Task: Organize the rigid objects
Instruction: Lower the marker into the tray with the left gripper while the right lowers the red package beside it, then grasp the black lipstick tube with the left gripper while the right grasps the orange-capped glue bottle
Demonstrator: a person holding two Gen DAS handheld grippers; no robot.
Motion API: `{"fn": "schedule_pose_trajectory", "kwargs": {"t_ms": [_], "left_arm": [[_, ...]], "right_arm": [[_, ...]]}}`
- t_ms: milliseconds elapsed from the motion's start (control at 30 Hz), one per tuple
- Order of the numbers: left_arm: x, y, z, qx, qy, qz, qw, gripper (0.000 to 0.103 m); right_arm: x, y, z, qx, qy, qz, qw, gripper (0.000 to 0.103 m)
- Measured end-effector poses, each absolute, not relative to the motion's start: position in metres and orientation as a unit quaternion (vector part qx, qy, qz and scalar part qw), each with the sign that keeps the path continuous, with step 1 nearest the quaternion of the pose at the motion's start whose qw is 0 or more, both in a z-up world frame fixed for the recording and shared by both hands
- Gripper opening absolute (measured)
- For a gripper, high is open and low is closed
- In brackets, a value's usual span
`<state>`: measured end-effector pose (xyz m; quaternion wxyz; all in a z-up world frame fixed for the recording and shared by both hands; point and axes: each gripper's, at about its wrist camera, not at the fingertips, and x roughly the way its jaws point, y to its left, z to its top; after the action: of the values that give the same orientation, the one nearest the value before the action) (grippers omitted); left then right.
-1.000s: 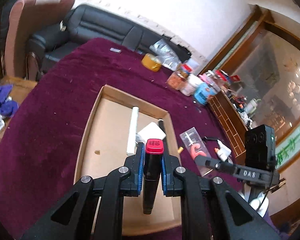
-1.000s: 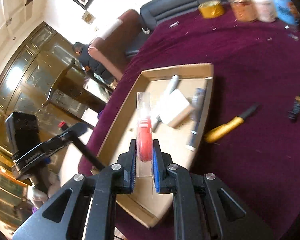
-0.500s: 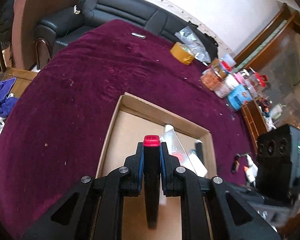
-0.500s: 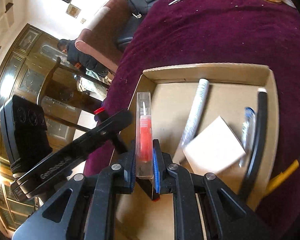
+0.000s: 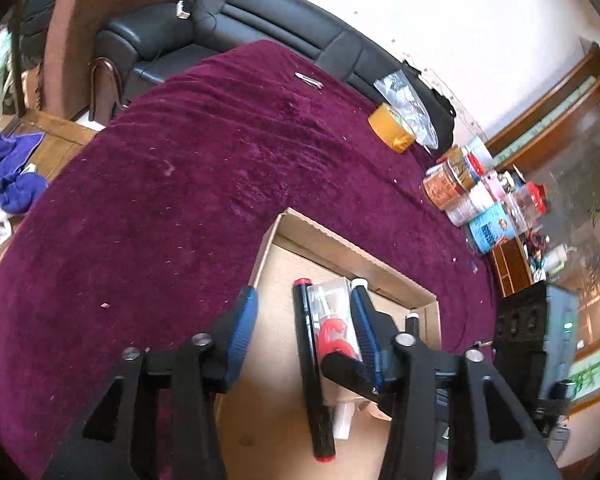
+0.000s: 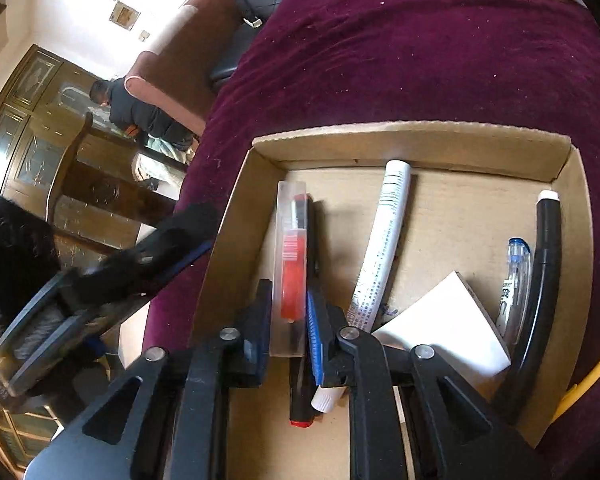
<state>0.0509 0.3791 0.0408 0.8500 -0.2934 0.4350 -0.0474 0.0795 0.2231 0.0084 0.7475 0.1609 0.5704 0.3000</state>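
My left gripper point(image 5: 303, 298) hangs over the cardboard box point(image 5: 340, 242) and its jaws are opening. The black marker with red ends point(image 5: 311, 364) lies lengthwise between them, and neither blue pad touches it. My right gripper point(image 6: 289, 292) is shut on a clear flat package with a red item inside point(image 6: 291, 264), held low at the box's left side. The package point(image 5: 334, 330) sits just right of the marker in the left wrist view. In the right wrist view the marker point(image 6: 300, 408) lies under the package, and the left gripper point(image 6: 112, 276) is blurred at the left.
The box point(image 6: 420, 132) also holds a white printed tube point(image 6: 384, 240), a white card point(image 6: 448, 328), a blue pen point(image 6: 512, 280) and a black curved tube point(image 6: 544, 272). A yellow knife point(image 6: 584, 384) lies outside its right wall. Tape point(image 5: 392, 128) and jars point(image 5: 456, 188) stand far back on the purple cloth.
Both grippers moved down over the box's left side. The left jaws, shut on the marker before, have spread and let it go. The right gripper still holds the package.
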Motion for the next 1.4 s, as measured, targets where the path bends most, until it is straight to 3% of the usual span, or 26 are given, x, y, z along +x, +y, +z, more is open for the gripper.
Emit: {"fn": "schedule_pose_trajectory", "kwargs": {"t_ms": [100, 167, 233, 267, 533, 700, 833, 933, 1067, 1400], "left_arm": [[0.04, 0.383, 0.05, -0.307, 0.42, -0.048, 0.852, 0.057], [0.03, 0.382, 0.056, -0.311, 0.412, -0.053, 0.855, 0.058], [0.022, 0.379, 0.062, -0.317, 0.406, -0.063, 0.855, 0.064], [0.017, 0.377, 0.064, -0.321, 0.403, -0.069, 0.854, 0.065], [-0.029, 0.359, 0.084, -0.346, 0.376, -0.098, 0.854, 0.066], [-0.062, 0.34, 0.098, -0.344, 0.354, -0.114, 0.862, 0.074], [-0.083, 0.308, 0.103, -0.331, 0.354, -0.139, 0.864, 0.075], [-0.095, 0.277, 0.1, -0.321, 0.362, -0.164, 0.86, 0.078], [-0.104, 0.238, 0.086, -0.329, 0.381, -0.196, 0.842, 0.079], [-0.113, 0.16, 0.066, -0.271, 0.448, -0.222, 0.823, 0.079]], "right_arm": [[0.075, 0.221, 0.015, 0.15, 0.563, 0.3, 0.756, 0.02], [0.071, 0.22, 0.024, 0.136, 0.55, 0.302, 0.767, 0.029], [0.066, 0.216, 0.033, 0.128, 0.537, 0.304, 0.776, 0.044], [0.064, 0.214, 0.037, 0.126, 0.533, 0.305, 0.779, 0.046], [0.03, 0.138, 0.075, 0.138, 0.482, 0.297, 0.813, 0.046], [0.006, 0.047, 0.079, 0.173, 0.458, 0.261, 0.832, 0.046], [-0.013, -0.042, 0.079, 0.221, 0.431, 0.204, 0.851, 0.046], [-0.029, -0.114, 0.073, 0.258, 0.411, 0.144, 0.862, 0.058], [-0.048, -0.184, 0.058, 0.3, 0.402, 0.083, 0.861, 0.057], [-0.045, -0.217, 0.042, 0.282, 0.409, 0.046, 0.867, 0.057]]}}
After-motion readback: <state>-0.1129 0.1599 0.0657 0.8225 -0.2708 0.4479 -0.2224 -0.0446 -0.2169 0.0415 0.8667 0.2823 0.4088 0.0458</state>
